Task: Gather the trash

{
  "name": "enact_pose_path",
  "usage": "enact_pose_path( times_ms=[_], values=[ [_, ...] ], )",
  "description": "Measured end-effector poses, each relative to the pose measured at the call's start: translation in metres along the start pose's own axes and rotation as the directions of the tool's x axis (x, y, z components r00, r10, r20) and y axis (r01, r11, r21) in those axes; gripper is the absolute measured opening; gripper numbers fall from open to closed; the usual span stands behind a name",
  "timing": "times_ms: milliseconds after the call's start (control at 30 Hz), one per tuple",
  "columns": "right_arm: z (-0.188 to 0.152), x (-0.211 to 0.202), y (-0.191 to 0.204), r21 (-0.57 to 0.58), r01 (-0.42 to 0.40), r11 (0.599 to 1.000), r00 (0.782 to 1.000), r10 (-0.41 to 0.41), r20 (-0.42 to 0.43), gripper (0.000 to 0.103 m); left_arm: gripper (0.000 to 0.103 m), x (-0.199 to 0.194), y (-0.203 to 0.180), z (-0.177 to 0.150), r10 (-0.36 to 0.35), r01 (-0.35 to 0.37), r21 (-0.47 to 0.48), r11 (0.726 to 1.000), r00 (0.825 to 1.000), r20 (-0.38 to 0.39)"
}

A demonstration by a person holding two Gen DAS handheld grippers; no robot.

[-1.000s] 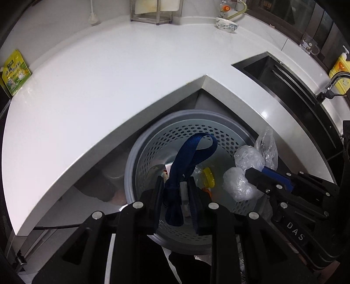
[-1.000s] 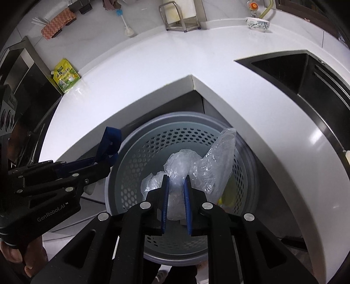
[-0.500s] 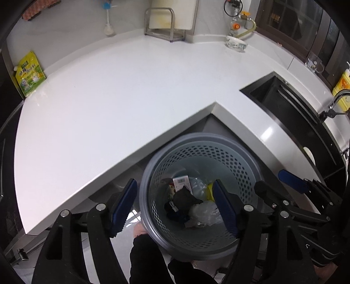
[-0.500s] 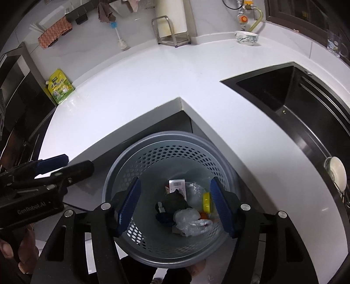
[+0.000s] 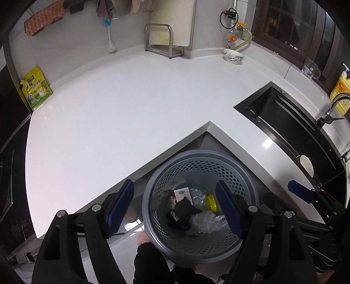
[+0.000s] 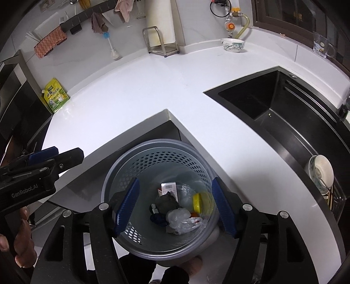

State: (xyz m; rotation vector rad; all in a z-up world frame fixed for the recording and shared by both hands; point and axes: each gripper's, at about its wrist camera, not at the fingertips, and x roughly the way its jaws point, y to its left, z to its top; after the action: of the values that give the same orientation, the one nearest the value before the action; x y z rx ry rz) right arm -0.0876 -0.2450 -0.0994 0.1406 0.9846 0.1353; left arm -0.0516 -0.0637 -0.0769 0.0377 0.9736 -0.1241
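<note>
Left gripper [image 5: 175,206]: jaws were opening wide, empty.
Right gripper [image 6: 175,205]: jaws were opening wide, empty.
Round grey plastic bin with holes [image 5: 245,183]: below both jaws, trash inside.

I am looking down at a white L-shaped countertop [image 5: 122,113] that is wrapping around an inner corner. A black sink [image 6: 273,104] is sitting in it on the right. Pale wall panels [image 5: 72,43] are standing behind, with cloths hanging on a rail [image 6: 87,11]. A dark window [image 5: 291,24] is showing at the upper right.
</note>
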Motion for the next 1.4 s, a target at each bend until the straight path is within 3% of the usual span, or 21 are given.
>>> enact_pose_path(
  times_ms=[733, 1400],
  values=[
    [0.006, -0.014, -0.002, 0.007, 0.014, 1.0, 1.0, -0.014, 0.019, 0.07, 0.096, -0.011, -0.003, 0.003, 0.055, -0.055, 0.004, 0.998, 0.998, 0.016],
    [0.006, -0.015, 0.002, -0.009, 0.017, 1.0, 1.0, -0.016, 0.026, 0.071, 0.097, -0.014, -0.001, 0.003, 0.079, -0.079, 0.004, 0.997, 0.997, 0.02]
  ],
)
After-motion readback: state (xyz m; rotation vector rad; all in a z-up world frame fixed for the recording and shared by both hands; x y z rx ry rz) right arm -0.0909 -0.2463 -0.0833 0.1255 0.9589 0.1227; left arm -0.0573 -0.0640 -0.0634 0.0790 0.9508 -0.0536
